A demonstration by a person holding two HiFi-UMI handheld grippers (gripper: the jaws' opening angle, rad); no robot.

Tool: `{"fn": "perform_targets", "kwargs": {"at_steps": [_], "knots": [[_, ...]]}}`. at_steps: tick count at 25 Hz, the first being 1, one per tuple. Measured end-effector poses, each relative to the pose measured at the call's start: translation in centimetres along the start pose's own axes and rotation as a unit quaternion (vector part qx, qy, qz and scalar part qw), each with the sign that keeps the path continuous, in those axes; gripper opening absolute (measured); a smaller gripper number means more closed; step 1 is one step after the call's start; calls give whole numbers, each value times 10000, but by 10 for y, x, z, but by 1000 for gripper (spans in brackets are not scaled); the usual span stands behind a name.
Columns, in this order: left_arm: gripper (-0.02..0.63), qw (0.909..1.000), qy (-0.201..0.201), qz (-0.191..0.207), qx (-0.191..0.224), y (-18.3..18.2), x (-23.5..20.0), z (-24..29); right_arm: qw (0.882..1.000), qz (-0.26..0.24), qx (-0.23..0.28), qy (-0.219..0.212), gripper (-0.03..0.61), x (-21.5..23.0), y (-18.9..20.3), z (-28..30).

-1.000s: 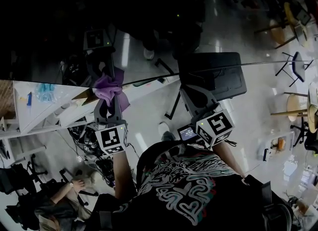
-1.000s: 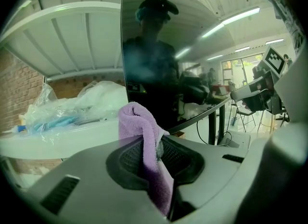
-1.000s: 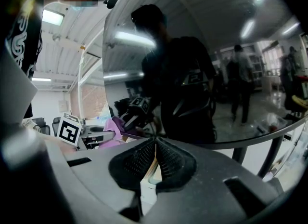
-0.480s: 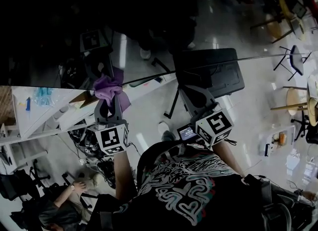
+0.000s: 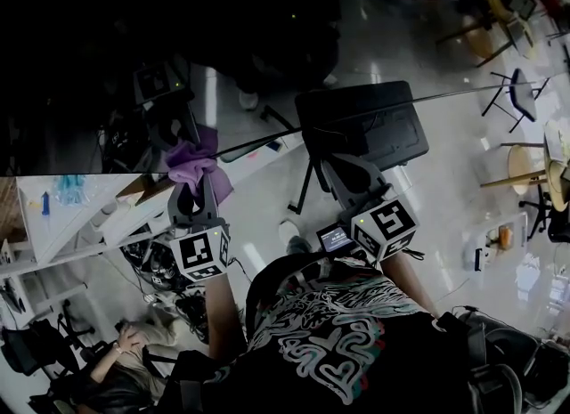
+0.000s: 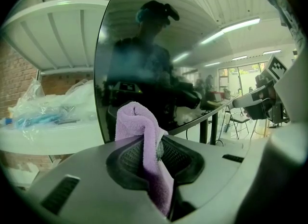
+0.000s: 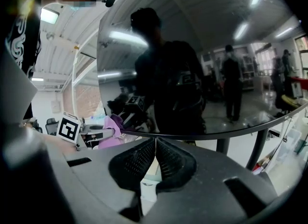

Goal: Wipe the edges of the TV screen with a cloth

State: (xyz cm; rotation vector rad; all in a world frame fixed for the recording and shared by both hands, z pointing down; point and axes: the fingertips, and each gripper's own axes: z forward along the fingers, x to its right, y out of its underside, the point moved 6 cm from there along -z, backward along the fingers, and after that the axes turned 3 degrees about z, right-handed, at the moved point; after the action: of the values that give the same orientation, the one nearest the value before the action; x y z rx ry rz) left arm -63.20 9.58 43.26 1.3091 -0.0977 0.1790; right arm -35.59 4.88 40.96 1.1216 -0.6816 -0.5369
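Note:
The TV screen (image 5: 267, 38) is a dark, mirror-like pane that fills the top of the head view, and its lower edge slants across the middle. My left gripper (image 5: 194, 188) is shut on a purple cloth (image 5: 191, 166). The bunched cloth (image 6: 138, 122) sticks up past the jaws against the TV screen (image 6: 144, 64) near its lower left edge. My right gripper (image 5: 336, 167) is further right along the same edge. In its own view the right gripper (image 7: 155, 142) is shut, tips together just under the TV screen (image 7: 192, 73), with nothing seen between the jaws.
A white shelf (image 5: 53, 216) with plastic bags (image 6: 48, 114) stands left of the TV. A black stand leg (image 7: 257, 148) drops below the screen at right. Chairs and tables (image 5: 525, 109) stand far right. A person (image 5: 116, 363) is low on the floor at lower left.
Both grippers keep their hold and their places at the lower edge. The head view has drifted a little, and the person on the floor has shifted.

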Motion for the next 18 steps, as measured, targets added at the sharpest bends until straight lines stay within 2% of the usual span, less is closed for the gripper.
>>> {"fn": "perform_targets", "kwargs": {"at_steps": [18], "knots": [[72, 9996, 207, -189, 36, -8, 26, 15, 10000, 49, -7, 81, 32, 18, -1, -11]]}}
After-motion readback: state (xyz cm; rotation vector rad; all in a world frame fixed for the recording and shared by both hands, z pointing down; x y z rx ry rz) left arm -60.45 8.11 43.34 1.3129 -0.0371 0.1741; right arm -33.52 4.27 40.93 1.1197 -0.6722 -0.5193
